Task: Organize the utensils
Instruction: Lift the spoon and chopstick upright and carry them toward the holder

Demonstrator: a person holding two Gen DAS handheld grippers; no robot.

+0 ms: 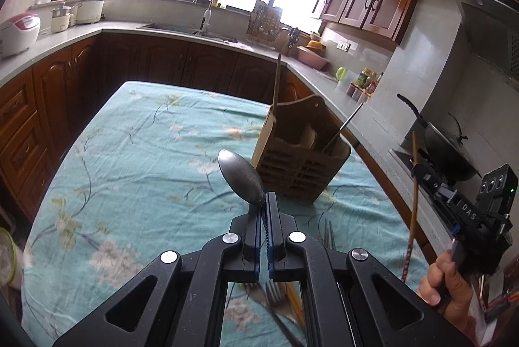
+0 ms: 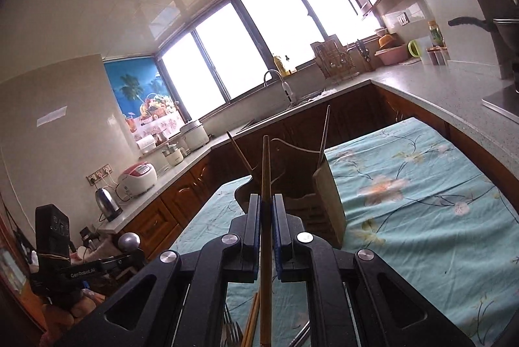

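Tongs [image 1: 263, 201] gripping a spoon [image 1: 241, 176] by its neck and tongs [image 2: 266, 204] pinching a chopstick [image 2: 266, 172] may let either slip short of the holder [image 1: 301, 165].

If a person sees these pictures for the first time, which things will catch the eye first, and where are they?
First comes the metal spoon, clamped by the left gripper above the teal flowered tablecloth. Next is the wooden chopstick, pinched upright in the right gripper. Behind both stands the brown utensil holder on the table, with a few utensils already in it, and loose forks lie near the table's front edge.
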